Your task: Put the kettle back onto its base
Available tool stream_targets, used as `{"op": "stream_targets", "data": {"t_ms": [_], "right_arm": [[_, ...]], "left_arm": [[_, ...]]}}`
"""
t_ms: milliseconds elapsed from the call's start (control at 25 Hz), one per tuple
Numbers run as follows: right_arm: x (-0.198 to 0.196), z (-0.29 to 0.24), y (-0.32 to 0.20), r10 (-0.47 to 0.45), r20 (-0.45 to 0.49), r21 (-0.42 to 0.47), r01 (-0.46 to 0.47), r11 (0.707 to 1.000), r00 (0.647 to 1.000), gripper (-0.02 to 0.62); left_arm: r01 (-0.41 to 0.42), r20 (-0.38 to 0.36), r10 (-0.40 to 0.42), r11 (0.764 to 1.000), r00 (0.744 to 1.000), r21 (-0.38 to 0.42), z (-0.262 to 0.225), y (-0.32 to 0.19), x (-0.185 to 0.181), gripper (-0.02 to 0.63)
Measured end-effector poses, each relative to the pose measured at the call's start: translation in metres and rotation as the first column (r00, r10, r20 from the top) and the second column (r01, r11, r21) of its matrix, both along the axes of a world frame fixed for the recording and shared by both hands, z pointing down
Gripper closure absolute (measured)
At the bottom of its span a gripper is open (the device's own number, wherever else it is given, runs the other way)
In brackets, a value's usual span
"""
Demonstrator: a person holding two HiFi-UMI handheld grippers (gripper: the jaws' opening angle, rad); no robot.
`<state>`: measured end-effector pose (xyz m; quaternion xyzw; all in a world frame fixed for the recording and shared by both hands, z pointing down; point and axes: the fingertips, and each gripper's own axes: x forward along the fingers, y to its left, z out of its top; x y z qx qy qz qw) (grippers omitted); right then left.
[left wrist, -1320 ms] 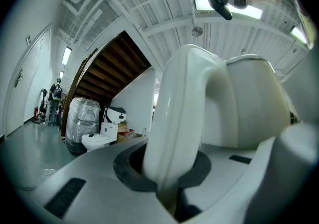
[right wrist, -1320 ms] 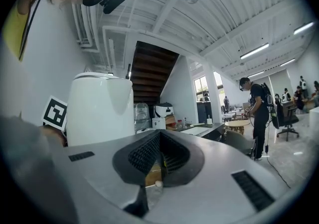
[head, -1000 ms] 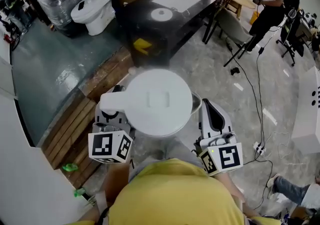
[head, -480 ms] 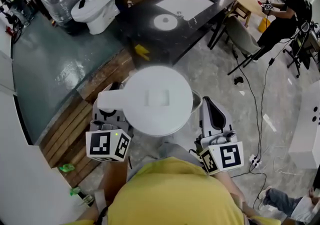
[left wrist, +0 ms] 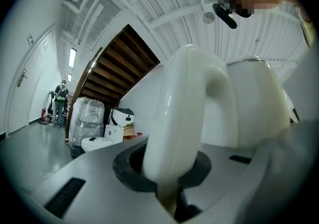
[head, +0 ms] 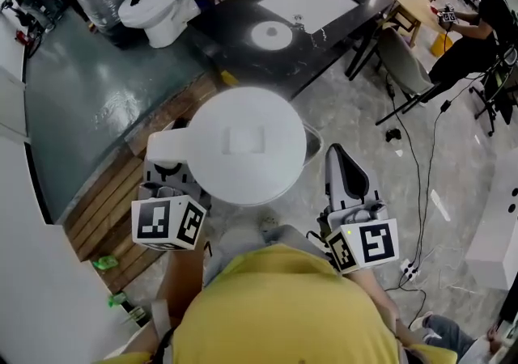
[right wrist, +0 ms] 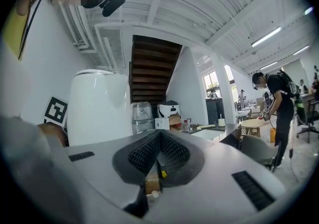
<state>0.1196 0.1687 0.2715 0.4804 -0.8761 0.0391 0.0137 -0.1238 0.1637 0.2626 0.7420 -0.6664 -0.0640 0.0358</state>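
Kettle in left hand-held gripper, near counter edge

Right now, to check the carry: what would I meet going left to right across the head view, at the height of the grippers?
left gripper → kettle → right gripper

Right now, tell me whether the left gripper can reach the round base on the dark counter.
Probably not yet. The left gripper is clamped on the kettle's handle, and the base sits on the counter well ahead of it. Nothing seems to block the way.
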Motion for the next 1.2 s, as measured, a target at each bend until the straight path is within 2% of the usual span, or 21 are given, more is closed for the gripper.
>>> {"op": "stream_targets", "data": {"t_ms": [680,960,1200], "right_arm": [[-0.008,0.011,-0.052,-0.018,-0.013,-0.02,0.018,1.0,1.0,0.58],[-0.014,0.014,-0.089,-0.002,-0.023,-0.018,0.001,1.0,1.0,0.58],[-0.021,0.016,-0.131,0.003,-0.015,-0.022,-0.003,1.0,1.0,0.58]], "left_arm": [[0.001,0.006,-0.001,1.0,1.0,-0.015,0.008,-0.06,-0.007,0.558],[-0.012,-0.021,0.011,1.0,1.0,-0.026,0.022,-0.102,-0.013,0.558],[-0.033,0.005,0.033,0.999,0.999,-0.012,0.014,-0.146,-0.012,0.558]]}}
